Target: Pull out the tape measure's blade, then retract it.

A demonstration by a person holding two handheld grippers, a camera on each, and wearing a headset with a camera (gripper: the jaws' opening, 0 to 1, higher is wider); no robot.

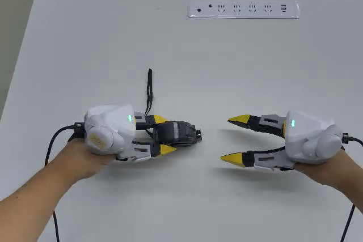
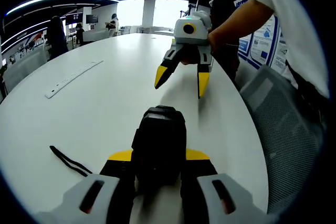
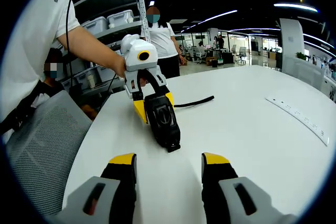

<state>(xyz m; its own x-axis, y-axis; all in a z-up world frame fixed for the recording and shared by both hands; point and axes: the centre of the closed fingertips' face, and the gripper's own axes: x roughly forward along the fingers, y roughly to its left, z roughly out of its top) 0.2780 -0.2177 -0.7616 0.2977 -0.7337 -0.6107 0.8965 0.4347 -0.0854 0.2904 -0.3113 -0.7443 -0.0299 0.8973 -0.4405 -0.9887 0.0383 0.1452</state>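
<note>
A black tape measure (image 1: 177,133) lies on the white table, its black wrist strap (image 1: 149,92) trailing away behind it. My left gripper (image 1: 163,135) is shut on the tape measure's body (image 2: 159,145), with a yellow-tipped jaw on each side. In the right gripper view the tape measure (image 3: 164,119) points its blade end toward me. My right gripper (image 1: 235,139) stands open a short way to the right of it, nothing between its yellow fingertips (image 3: 123,159). It appears in the left gripper view as the right gripper (image 2: 181,80) facing the tape. No blade is out.
A white power strip (image 1: 243,9) lies at the far side of the table (image 1: 85,43). Cables run back from both grippers. A grey mesh chair (image 3: 44,145) stands beside the table, and people stand in the room beyond.
</note>
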